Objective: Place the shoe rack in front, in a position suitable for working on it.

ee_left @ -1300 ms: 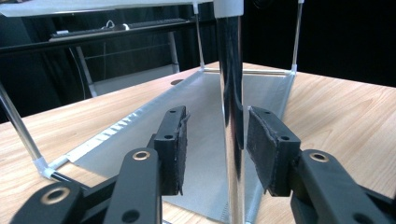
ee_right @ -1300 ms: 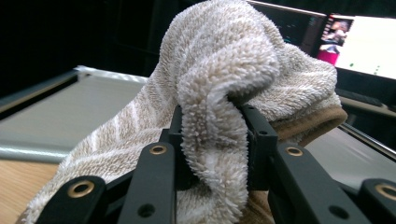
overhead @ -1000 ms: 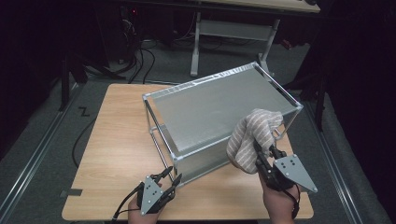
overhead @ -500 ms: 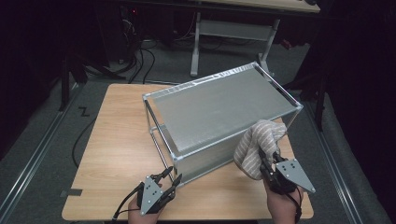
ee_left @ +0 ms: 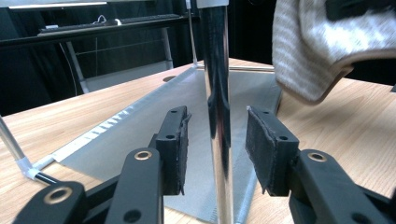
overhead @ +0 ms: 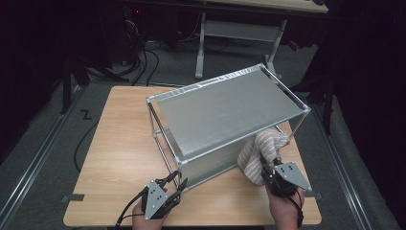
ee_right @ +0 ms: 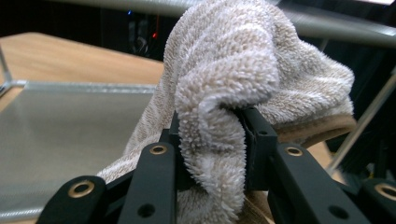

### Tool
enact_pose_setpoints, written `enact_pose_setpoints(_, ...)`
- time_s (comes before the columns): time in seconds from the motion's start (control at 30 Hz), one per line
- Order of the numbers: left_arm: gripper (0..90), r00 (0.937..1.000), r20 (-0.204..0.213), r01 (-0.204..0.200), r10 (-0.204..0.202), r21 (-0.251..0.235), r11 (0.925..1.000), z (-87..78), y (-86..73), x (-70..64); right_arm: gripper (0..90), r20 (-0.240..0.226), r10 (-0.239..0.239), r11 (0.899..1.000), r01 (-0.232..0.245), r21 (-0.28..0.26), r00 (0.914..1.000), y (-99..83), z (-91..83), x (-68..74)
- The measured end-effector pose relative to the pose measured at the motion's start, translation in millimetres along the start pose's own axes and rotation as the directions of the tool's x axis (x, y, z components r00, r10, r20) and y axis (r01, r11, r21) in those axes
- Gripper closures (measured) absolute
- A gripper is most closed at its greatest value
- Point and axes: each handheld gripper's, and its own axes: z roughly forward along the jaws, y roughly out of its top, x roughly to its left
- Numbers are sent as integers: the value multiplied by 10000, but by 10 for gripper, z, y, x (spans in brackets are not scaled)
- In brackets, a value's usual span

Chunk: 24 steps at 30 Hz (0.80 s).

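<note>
High view: left gripper (overhead: 175,183) at near table edge, jaws parted around the metal rack's (overhead: 225,112) near corner post (ee_left: 217,107), not touching. Right gripper (overhead: 266,165) clamps a striped beige towel (overhead: 261,152), bunched, fluffy, at the rack's near right end. Bare table (overhead: 119,143) lies left.

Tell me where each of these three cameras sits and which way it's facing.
High view: above the near table edge, looking forward and down on the shelf rack; both hands show.
Left gripper view: on the left gripper, its open jaws around the rack's post.
Right gripper view: on the right gripper, clamping the towel.
All share rack and towel.
</note>
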Motion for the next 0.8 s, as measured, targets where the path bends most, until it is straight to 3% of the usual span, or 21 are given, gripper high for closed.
enact_pose_setpoints(0.17,652,10000,30,-25,25,125,9999,53,4,-10,695,-487,-107,9986,131,504,9988,-71,164,122)
enact_pose_setpoints(0.27,781,9999,-118,-72,75,183,9998,78,4,-29,695,-1137,-444,9933,560,1008,9925,-131,364,360)
enact_pose_setpoints(0.3,783,9999,-86,-78,80,207,9998,75,7,-20,695,-1257,-533,9918,671,1089,9906,-141,397,405)
enact_pose_setpoints(0.47,786,9996,-233,-150,157,281,9995,24,3,13,695,-1763,-1117,9729,1438,1813,9780,-244,600,618)
enact_pose_setpoints(0.63,790,9982,-593,129,-107,378,9992,-81,-19,143,695,-1624,-1492,9476,1880,2584,9754,-359,794,595)
enact_pose_setpoints(0.8,795,9960,-824,388,-346,500,9980,-139,-29,274,696,-1117,-1144,9372,1446,3174,9871,-435,922,379)
